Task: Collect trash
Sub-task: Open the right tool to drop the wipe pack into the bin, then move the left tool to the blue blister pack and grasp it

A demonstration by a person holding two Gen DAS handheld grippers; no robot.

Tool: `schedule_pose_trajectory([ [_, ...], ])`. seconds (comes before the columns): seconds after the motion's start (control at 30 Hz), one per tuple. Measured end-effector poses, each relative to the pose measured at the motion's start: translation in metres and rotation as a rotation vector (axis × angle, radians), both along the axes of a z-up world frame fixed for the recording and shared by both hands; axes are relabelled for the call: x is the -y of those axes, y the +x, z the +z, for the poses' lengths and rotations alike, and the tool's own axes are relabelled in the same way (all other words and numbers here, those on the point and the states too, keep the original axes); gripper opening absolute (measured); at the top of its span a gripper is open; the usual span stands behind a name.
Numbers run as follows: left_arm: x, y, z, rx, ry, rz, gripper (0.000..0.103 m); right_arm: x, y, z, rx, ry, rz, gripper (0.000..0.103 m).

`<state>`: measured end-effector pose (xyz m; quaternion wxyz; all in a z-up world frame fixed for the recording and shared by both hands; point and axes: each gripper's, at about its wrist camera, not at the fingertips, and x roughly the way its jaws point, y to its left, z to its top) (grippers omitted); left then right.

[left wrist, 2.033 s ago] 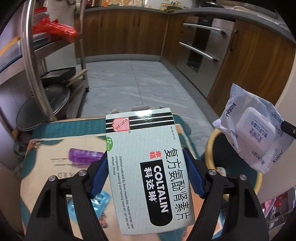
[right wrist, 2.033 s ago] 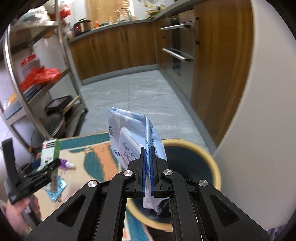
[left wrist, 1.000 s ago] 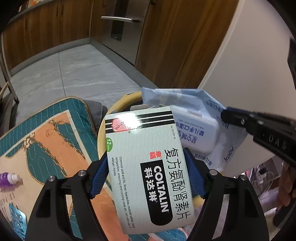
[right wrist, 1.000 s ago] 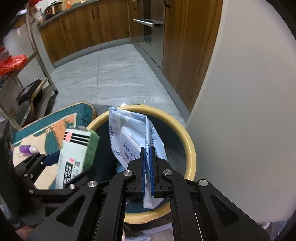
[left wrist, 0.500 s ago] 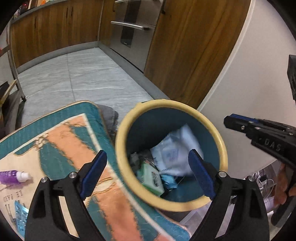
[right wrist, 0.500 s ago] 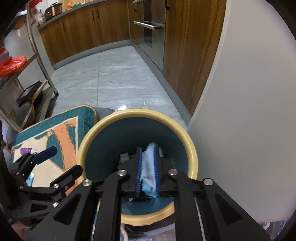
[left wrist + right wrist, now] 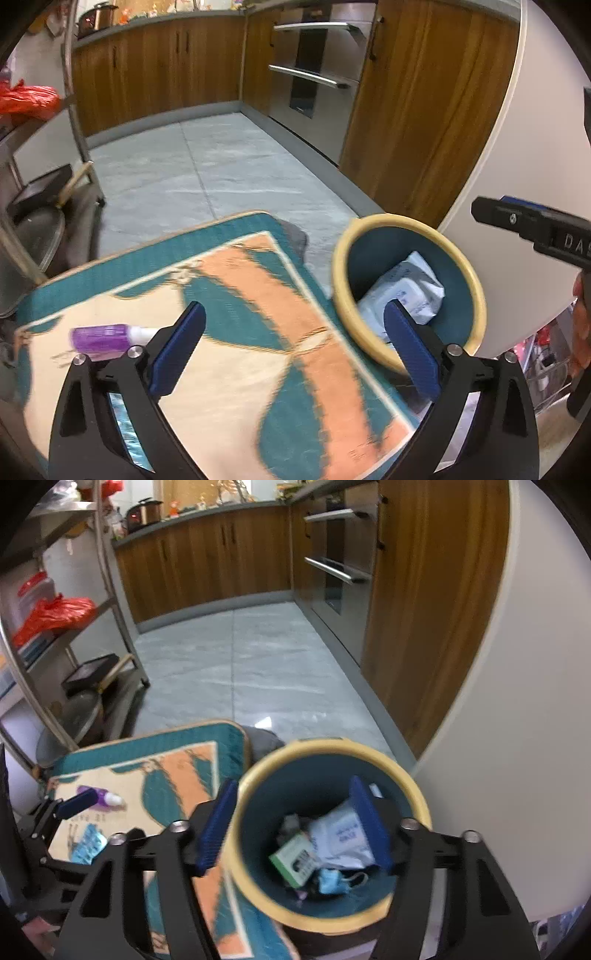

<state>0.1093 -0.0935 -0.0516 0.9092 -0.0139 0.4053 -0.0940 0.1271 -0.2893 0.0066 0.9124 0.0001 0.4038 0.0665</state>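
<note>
Wooden kitchen cabinets (image 7: 207,565) and a grey tiled floor (image 7: 221,162) form the background, with a metal shelf rack (image 7: 44,657) at the left holding a red plastic bag (image 7: 55,614). Beside a worktop covered by a teal, cream and orange patterned mat (image 7: 258,332) stands a round bin with a yellow rim and dark teal inside (image 7: 332,919).

Inside the bin lie a white and pale blue wet-wipes pack (image 7: 341,836), its long axis running roughly from the bin's far side towards the camera, and a green and white medicine box (image 7: 295,860), tilted with one corner down among other scraps.

Over the mat, the left gripper (image 7: 295,347) has its jaws spread wide with nothing between them. Above the bin, the right gripper (image 7: 291,823) has its jaws spread too, equally bare.

On the mat rest a small purple bottle with a white tip (image 7: 107,338), lying on its side with the tip pointing towards the bin, and a blue blister pack (image 7: 86,843) near the left gripper.
</note>
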Motion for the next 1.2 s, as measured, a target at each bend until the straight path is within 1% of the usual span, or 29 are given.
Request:
schedule_pose_trajectory([
  [0.03, -0.008, -0.004, 0.003, 0.010, 0.009, 0.009, 0.097, -0.007, -0.001, 0.003, 0.011, 0.000, 0.005, 0.079],
  [0.1, -0.020, -0.009, 0.006, 0.016, 0.023, 0.025, 0.097, -0.021, -0.002, 0.007, 0.024, 0.000, 0.022, 0.082],
  [0.2, -0.042, -0.017, 0.008, 0.017, 0.037, 0.054, 0.097, -0.039, -0.003, 0.010, 0.033, -0.007, 0.043, 0.092],
  [0.3, -0.065, -0.025, 0.008, 0.011, 0.052, 0.082, 0.097, -0.059, -0.003, 0.014, 0.047, -0.016, 0.061, 0.096],
  [0.4, -0.090, -0.034, 0.004, -0.001, 0.066, 0.112, 0.097, -0.082, -0.002, 0.017, 0.044, -0.020, 0.086, 0.097],
  [0.57, -0.136, -0.050, -0.012, -0.051, 0.091, 0.180, 0.097, -0.121, -0.005, 0.020, 0.034, -0.029, 0.131, 0.097],
  [0.7, -0.167, -0.060, -0.030, -0.111, 0.103, 0.225, 0.097, -0.151, -0.006, 0.021, 0.016, -0.018, 0.160, 0.097],
  [0.77, -0.180, -0.064, -0.040, -0.146, 0.099, 0.236, 0.097, -0.167, -0.004, 0.021, -0.006, 0.008, 0.176, 0.097],
  [0.9, -0.188, -0.067, -0.053, -0.192, 0.096, 0.224, 0.097, -0.192, 0.004, 0.021, -0.060, 0.074, 0.184, 0.098],
  [0.97, -0.183, -0.063, -0.061, -0.218, 0.089, 0.202, 0.097, -0.207, 0.011, 0.020, -0.064, 0.100, 0.213, 0.098],
  [1.0, -0.180, -0.061, -0.065, -0.228, 0.083, 0.189, 0.097, -0.216, 0.016, 0.017, -0.056, 0.091, 0.239, 0.098],
  [1.07, -0.173, -0.056, -0.074, -0.249, 0.087, 0.148, 0.097, -0.226, 0.024, 0.009, -0.071, 0.056, 0.259, 0.098],
  [1.1, -0.170, -0.054, -0.078, -0.257, 0.098, 0.129, 0.097, -0.230, 0.027, 0.005, -0.082, 0.052, 0.271, 0.098],
  [1.17, -0.161, -0.049, -0.088, -0.271, 0.143, 0.093, 0.097, -0.233, 0.034, -0.005, -0.108, 0.044, 0.284, 0.098],
  [1.2, -0.160, -0.047, -0.091, -0.278, 0.149, 0.086, 0.097, -0.234, 0.038, -0.010, -0.122, 0.037, 0.285, 0.098],
])
